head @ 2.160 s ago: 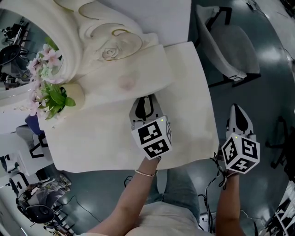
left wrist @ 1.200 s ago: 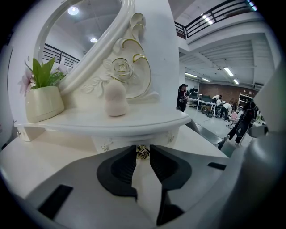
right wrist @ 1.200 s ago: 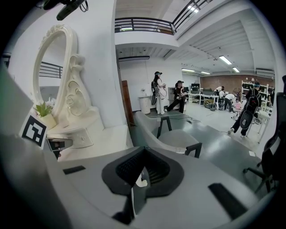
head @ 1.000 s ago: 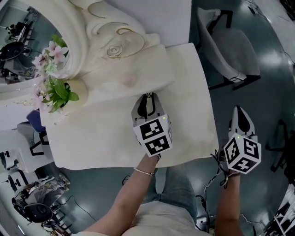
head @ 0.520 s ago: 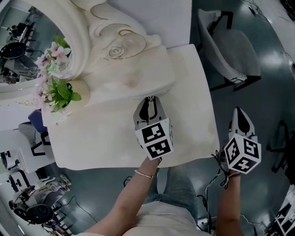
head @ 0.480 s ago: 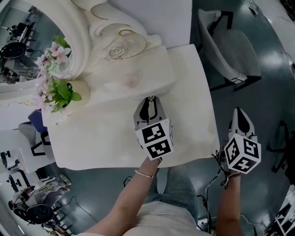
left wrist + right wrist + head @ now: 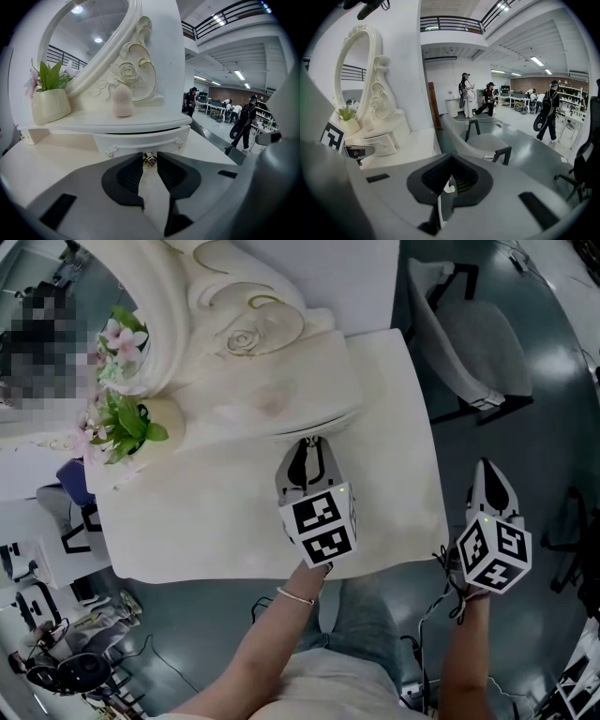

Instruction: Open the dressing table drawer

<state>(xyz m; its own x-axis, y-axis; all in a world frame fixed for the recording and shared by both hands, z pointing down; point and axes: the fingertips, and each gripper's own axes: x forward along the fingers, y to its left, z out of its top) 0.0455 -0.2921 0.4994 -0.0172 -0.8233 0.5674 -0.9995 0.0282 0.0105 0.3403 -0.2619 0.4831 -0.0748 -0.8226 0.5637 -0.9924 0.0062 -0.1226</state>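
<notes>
The cream dressing table (image 7: 216,512) carries a small drawer (image 7: 140,142) under its mirror shelf, also in the head view as the drawer (image 7: 323,420). My left gripper (image 7: 306,444) reaches over the tabletop to the drawer front. In the left gripper view the left gripper (image 7: 149,157) is shut on the drawer's small metal knob (image 7: 149,160). A dark gap shows along the drawer's top edge. My right gripper (image 7: 485,467) hangs off the table's right side over the floor. In its own view the right gripper (image 7: 449,163) is shut and holds nothing.
On the shelf stand a potted plant with pink flowers (image 7: 136,418) and a pale egg-shaped sponge (image 7: 123,101) beneath the oval mirror (image 7: 89,33). A grey chair (image 7: 473,338) stands to the table's right. People stand far back in the hall (image 7: 467,93).
The left gripper, still on the knob, has drawn slightly back toward the person. The right gripper has stayed in place.
</notes>
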